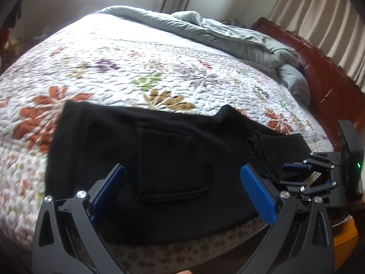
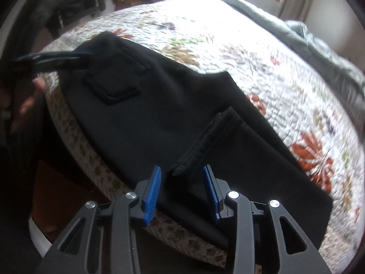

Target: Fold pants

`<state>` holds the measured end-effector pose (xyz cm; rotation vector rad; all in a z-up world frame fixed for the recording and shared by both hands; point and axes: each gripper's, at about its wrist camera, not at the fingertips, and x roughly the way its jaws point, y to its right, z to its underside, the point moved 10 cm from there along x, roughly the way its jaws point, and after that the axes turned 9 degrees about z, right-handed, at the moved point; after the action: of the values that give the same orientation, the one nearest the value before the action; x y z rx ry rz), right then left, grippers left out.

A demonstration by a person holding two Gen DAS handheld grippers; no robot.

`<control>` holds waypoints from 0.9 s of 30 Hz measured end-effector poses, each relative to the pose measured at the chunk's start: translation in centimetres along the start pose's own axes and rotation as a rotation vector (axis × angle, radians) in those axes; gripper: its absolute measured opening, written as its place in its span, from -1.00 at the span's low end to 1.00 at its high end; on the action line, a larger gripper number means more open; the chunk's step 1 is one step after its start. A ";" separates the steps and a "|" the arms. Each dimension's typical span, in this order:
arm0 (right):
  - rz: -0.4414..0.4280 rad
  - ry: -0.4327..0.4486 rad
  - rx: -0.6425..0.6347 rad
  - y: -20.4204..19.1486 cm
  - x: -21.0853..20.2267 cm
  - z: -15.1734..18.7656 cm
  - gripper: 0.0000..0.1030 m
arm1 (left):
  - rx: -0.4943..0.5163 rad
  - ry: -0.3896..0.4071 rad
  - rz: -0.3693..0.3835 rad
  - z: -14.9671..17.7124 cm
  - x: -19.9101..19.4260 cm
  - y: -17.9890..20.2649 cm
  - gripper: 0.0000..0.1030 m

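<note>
Pants (image 1: 141,159) lie folded on bed (image 1: 136,68) near its front edge, lower centre of frame. Left tool (image 1: 180,189) wide open, empty, above pocket. Right tool (image 2: 182,182) partly open, cuff edge between pads, no grip seen. Next fold: grab both layers, keep edges aligned, lift evenly.

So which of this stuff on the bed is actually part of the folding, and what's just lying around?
Part of the job:
- black pants, lying folded at the bed's near edge
- left gripper, open above the pants
- right gripper, open, nothing pinched

Just lying about:
- floral quilt under the pants
- grey-green duvet, bunched at the far side
- curtains
</note>
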<state>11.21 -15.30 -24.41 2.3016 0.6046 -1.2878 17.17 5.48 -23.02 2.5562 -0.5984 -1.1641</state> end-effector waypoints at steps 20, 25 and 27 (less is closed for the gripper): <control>-0.338 -0.088 -0.092 -1.3 -1.4 -11.3 0.23 | -0.413 -0.073 -0.148 5.7 -4.6 -4.9 0.95; -0.503 -0.132 -0.197 -5.9 -0.4 -18.3 0.53 | -0.463 -0.064 -0.145 5.4 -4.7 -6.0 0.95; -0.553 -0.176 -0.268 -8.3 0.8 -20.4 0.63 | -0.491 -0.065 -0.140 5.5 -4.6 -6.4 0.95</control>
<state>20.73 3.01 -16.75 1.8388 1.3242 -1.5124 11.86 12.87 -26.13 2.1711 -0.1195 -1.2579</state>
